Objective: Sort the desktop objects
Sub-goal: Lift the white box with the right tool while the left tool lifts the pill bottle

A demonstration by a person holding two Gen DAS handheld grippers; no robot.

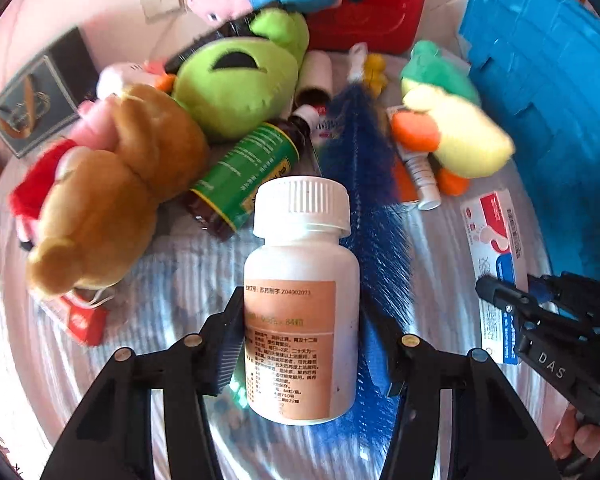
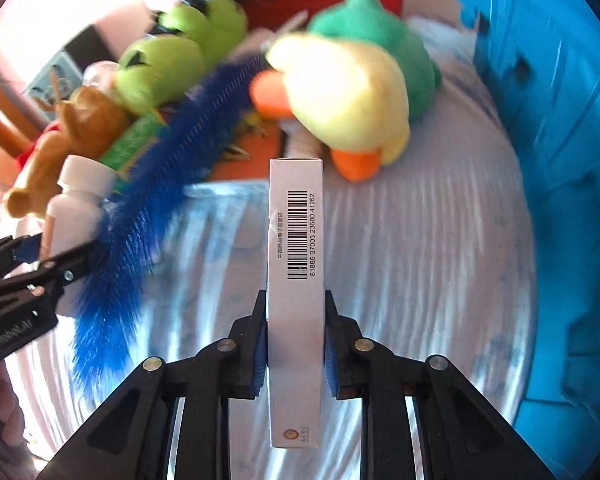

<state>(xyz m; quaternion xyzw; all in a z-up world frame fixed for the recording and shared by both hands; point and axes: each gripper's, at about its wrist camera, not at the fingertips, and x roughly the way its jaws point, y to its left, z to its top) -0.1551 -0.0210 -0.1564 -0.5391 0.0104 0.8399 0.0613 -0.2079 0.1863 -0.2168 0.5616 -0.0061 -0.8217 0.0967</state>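
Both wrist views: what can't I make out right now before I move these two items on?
- White pill bottle, left view: its base is hidden behind the left gripper fingers.
- Medicine box, right view: only the barcode edge faces the camera; its broad faces are pressed by the right gripper.
- Blue bin: cut off by the frame edge, contents unseen.

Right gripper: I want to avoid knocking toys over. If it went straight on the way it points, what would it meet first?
Probably the yellow duck plush. The right gripper is shut on the white box, whose far end points just below the duck, beside its orange foot. Depth is unclear.
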